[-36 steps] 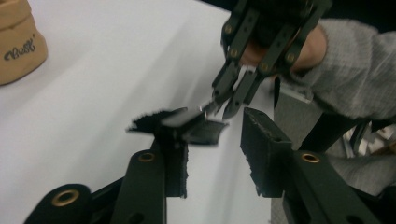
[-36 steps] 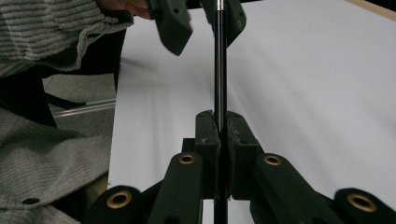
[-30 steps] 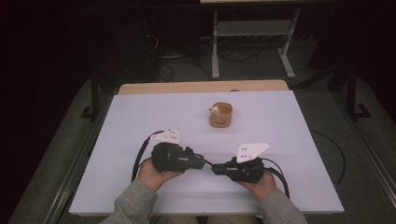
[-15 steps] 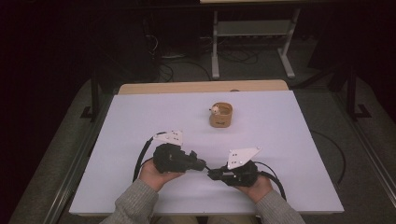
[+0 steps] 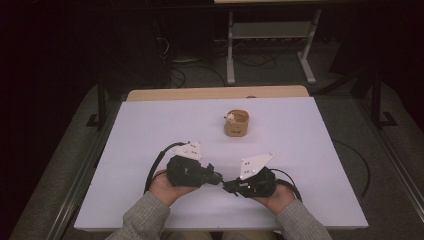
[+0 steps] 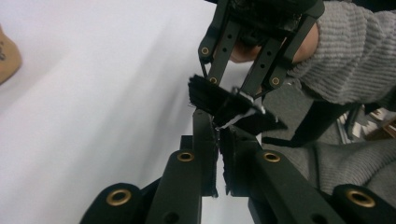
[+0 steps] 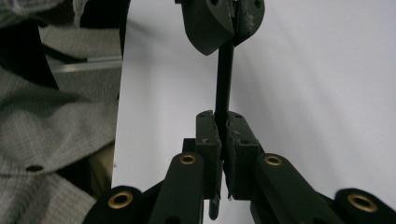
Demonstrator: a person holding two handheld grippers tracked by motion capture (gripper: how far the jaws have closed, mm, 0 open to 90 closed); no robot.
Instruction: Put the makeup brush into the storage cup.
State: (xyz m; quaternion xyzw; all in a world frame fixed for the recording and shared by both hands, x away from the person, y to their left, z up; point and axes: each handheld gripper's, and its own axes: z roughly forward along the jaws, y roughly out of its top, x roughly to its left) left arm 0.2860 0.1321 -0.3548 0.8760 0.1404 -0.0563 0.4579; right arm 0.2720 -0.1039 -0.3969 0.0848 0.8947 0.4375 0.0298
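Observation:
My two grippers meet tip to tip near the table's front edge: the left gripper (image 5: 219, 179) and the right gripper (image 5: 226, 187). Both are shut on a thin black strip. In the right gripper view the strip (image 7: 224, 79) runs straight up from my right gripper (image 7: 223, 122) into the other gripper's closed jaws. In the left gripper view my left gripper (image 6: 217, 127) pinches the strip's (image 6: 223, 100) flat, frayed side with a white edge, and the right gripper clamps it from above. A tan cup (image 5: 236, 123) stands further back on the table, apart from both grippers.
The white table (image 5: 150, 130) has a wooden strip (image 5: 215, 93) along its far edge. A small pale object (image 5: 230, 118) sits in the cup. Black cables (image 5: 155, 167) loop beside each hand. A white metal stand (image 5: 270, 45) is on the floor beyond.
Both hands have drifted slightly toward the front edge. The right gripper has rolled a little. The tips stay together on the strip.

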